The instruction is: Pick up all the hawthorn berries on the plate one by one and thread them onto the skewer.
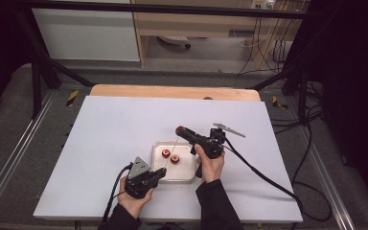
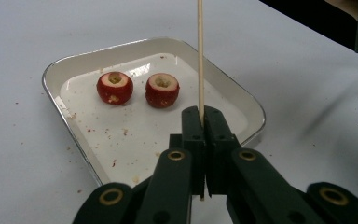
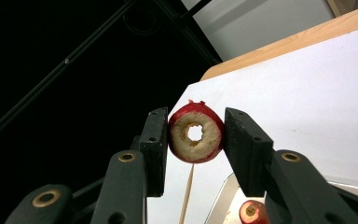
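Observation:
A white tray (image 1: 187,173) near the table's front holds two cored red fruits (image 1: 166,153) (image 1: 175,159). My left gripper (image 1: 163,171) sits at the tray's near left corner, shut on a thin wooden skewer (image 1: 175,143) that slants up toward the right gripper. In the left gripper view the skewer (image 2: 199,56) rises straight from the pinched jaws (image 2: 200,116), with the tray (image 2: 51,88) and both fruits (image 2: 114,87) (image 2: 162,89) behind. My right gripper (image 1: 181,130) hovers above the tray's far side, shut on a third cored fruit (image 3: 186,144); the skewer tip (image 3: 187,196) shows just below it.
The white tabletop (image 1: 110,134) carries small red crumbs (image 2: 70,148) around the tray. A wooden board edge (image 1: 172,91) runs along the back. Black cables (image 1: 268,179) trail off the right side, and dark frame bars (image 1: 43,62) stand at the back corners.

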A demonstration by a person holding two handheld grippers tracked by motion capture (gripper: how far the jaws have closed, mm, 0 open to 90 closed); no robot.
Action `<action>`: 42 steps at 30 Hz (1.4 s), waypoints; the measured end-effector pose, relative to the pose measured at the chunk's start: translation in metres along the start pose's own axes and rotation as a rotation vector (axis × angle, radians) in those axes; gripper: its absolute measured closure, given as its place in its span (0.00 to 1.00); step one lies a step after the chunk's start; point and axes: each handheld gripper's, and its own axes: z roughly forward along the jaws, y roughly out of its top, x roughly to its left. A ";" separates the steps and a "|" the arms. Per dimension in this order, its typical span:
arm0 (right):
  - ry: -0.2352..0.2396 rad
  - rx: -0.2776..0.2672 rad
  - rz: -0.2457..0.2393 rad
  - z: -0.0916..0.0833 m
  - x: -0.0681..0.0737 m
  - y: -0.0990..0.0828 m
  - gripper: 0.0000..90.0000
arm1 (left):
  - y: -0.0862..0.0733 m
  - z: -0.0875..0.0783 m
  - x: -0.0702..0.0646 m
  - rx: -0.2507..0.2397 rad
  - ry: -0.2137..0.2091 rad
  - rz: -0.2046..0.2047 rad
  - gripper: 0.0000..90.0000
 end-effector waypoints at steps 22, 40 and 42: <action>0.009 -0.026 0.014 0.003 -0.001 -0.005 0.68 | 0.000 0.000 0.001 -0.008 0.004 -0.019 0.98; 0.010 0.003 0.011 0.010 -0.002 -0.023 0.68 | 0.002 0.001 0.002 -0.007 0.017 -0.048 0.98; 0.006 0.005 0.005 0.010 -0.001 -0.028 0.69 | 0.002 0.002 0.003 -0.001 0.019 -0.049 0.98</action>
